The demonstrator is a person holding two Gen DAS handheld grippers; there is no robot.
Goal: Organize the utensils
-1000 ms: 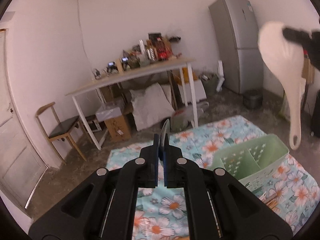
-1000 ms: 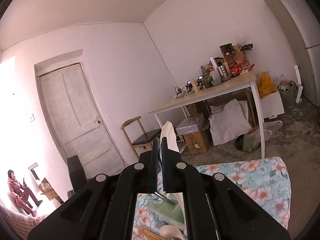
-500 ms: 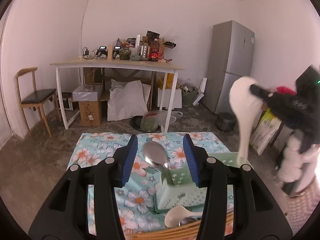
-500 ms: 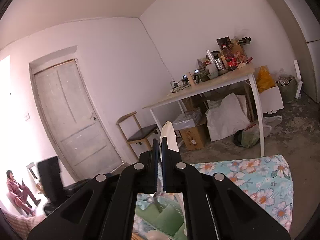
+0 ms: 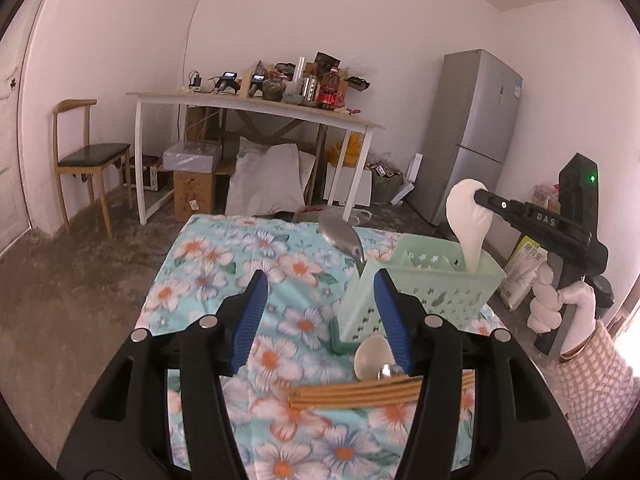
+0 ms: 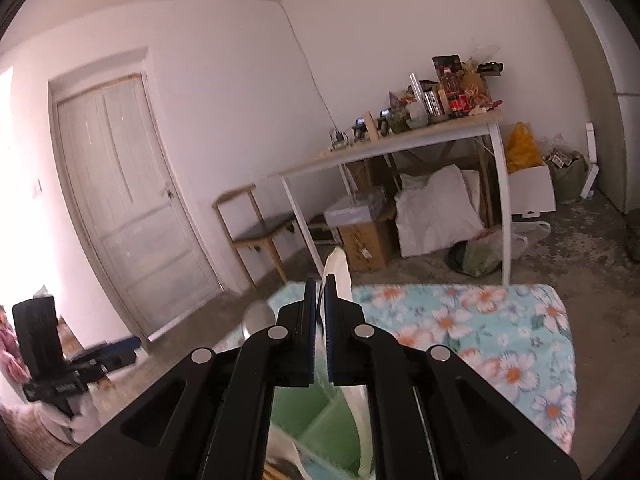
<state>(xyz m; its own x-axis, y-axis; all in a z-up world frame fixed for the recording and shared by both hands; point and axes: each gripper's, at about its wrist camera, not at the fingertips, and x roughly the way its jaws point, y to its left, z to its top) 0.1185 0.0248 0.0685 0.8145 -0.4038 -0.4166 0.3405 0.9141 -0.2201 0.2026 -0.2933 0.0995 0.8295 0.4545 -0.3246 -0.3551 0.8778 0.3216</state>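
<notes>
The right claw [image 5: 478,199] pinches the broad end of a white rice paddle [image 5: 467,220], whose handle points down into the far compartment of the green basket [image 5: 420,292] standing on the flowered counter [image 5: 224,264]. In the right wrist view its blue pads [image 6: 309,320] stand almost pressed together on the paddle's blade [image 6: 338,276], with the basket's divided interior [image 6: 320,424] directly below.

The left claw [image 5: 320,316] is spread, its jaws having just been opening, and nothing lies between them. A metal spoon [image 5: 343,237] stands in the basket's near end, bowl up, leaning toward the left. More utensils wait on the cloth just under this claw: a pale soup spoon [image 5: 374,360] and a bundle of chopsticks [image 5: 360,390] lying crosswise.

The step in hand looks to be seating the paddle. To do it well, the handle should go straight down until its tip meets the basket floor, staying clear of the divider, and only then should the pads let go; a release from height would likely let the top-heavy blade tip the light basket or flop against the metal spoon. Meanwhile the left claw can drop toward the soup spoon, approaching from above so that its lower finger does not scatter the chopsticks touching it.
</notes>
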